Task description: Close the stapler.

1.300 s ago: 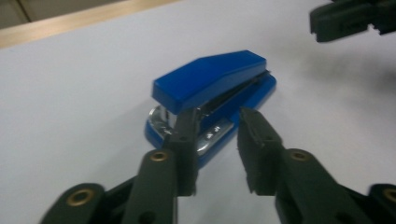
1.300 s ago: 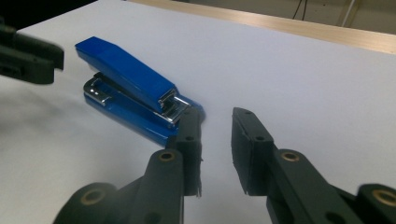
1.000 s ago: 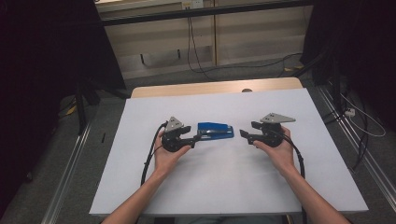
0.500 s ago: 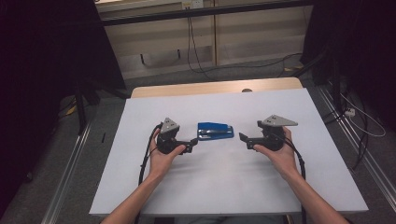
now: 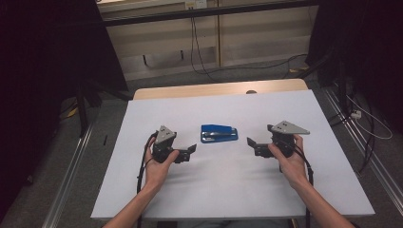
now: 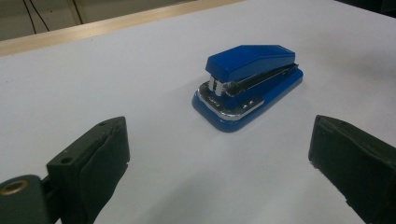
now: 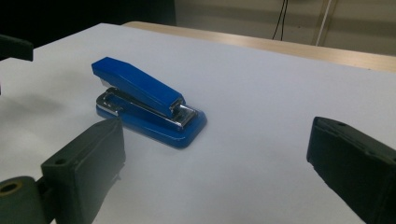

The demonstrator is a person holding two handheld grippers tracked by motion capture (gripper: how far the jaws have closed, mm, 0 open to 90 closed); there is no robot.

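A blue stapler (image 5: 218, 133) with a chrome magazine lies flat on the white table top (image 5: 214, 190), between the two grippers and touching neither. My left gripper (image 5: 191, 150) is just left of it and a little nearer the person; its jaws have just been opening and stand open and empty. In the left gripper view the stapler (image 6: 247, 84) lies ahead of that gripper (image 6: 219, 154). My right gripper (image 5: 250, 142) is to the stapler's right, jaws also just opened, nothing between them. The right gripper view has the stapler (image 7: 147, 100) ahead and left of the gripper (image 7: 215, 158).
A wooden strip (image 5: 218, 89) runs along the table's far edge. Beyond it are a pale wall panel and cables (image 5: 199, 61) on the floor. Metal rails (image 5: 71, 175) flank the table on both sides.
The left gripper drew back to the left from the stapler's left end, and its jaws spread apart. The right gripper's jaws widened too. The stapler stayed in place.
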